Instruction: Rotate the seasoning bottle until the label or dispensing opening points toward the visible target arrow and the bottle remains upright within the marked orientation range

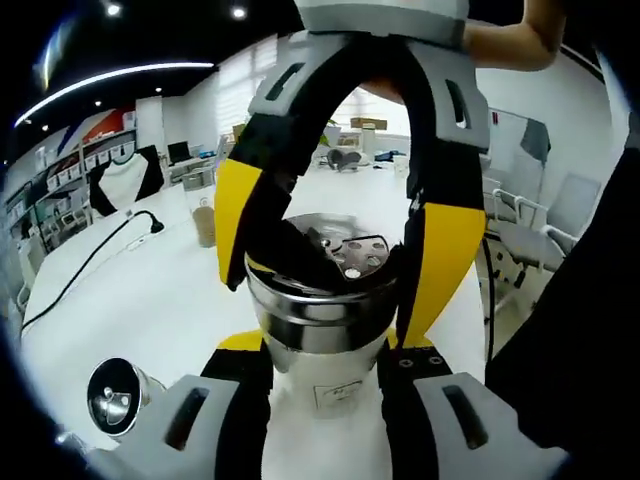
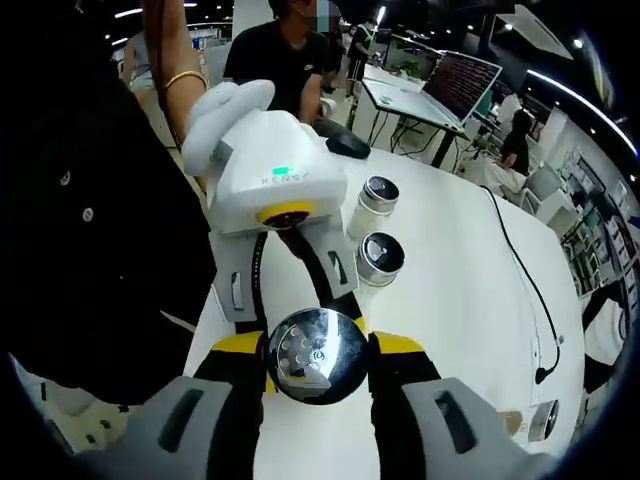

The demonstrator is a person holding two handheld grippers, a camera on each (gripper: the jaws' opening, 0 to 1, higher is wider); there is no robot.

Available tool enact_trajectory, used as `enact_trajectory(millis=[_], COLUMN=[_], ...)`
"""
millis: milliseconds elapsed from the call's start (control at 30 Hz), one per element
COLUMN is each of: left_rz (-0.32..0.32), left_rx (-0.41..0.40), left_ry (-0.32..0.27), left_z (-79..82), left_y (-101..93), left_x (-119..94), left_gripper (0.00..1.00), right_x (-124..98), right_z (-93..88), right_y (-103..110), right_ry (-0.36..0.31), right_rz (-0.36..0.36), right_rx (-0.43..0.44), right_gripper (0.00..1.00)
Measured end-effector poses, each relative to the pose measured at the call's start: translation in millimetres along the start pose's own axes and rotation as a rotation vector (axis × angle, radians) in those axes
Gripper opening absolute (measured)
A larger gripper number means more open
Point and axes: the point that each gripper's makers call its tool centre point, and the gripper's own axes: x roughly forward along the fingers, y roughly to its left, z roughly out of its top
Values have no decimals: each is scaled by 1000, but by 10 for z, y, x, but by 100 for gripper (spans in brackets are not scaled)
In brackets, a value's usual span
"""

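The seasoning bottle (image 1: 325,300) stands upright on the white table (image 1: 150,290), a white body with a paper label under a chrome cap. In the left gripper view, the left gripper (image 1: 325,375) has its jaws against either side of the bottle's body, just below the cap. From the far side of the bottle, the right gripper (image 1: 340,255) reaches in and its yellow-tipped jaws clamp the cap. In the right gripper view, the same cap (image 2: 318,355), with its dispensing holes, sits between the right gripper's jaws. Beyond the bottle stand two more chrome-capped shakers (image 2: 380,258), close together. Farther behind the bottle is an open laptop (image 2: 440,90).
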Motion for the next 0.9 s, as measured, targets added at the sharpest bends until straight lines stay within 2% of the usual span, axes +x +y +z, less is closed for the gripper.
enact_trajectory(millis=[67, 200, 367, 567, 667, 800, 900], left_rz=[33, 79, 217, 290, 348, 381, 404], left_rx=[-47, -80, -136, -158, -179, -206, -215], left_ry=[-7, -15, -13, -9, -8, -11, -14], left_z=[7, 49, 110, 125, 127, 110, 115], left_y=[38, 107, 289, 408, 481, 515, 548], left_x=[16, 58, 84, 138, 164, 190, 192], left_gripper=[43, 43, 43, 43, 43, 43, 43], right_x=[-7, -12, -36, -31, -28, 2, -10], right_z=[-21, -35, -44, -90, -95, -91, -99], right_y=[-44, -104, -228, -358, -392, -396, -417], right_ry=[4, 21, 43, 49, 48, 36, 21], right_rz=[11, 65, 130, 178, 197, 210, 214], right_rx=[-10, -69, -167, -233, -267, -308, -295], right_gripper=[37, 37, 37, 37, 37, 37, 38])
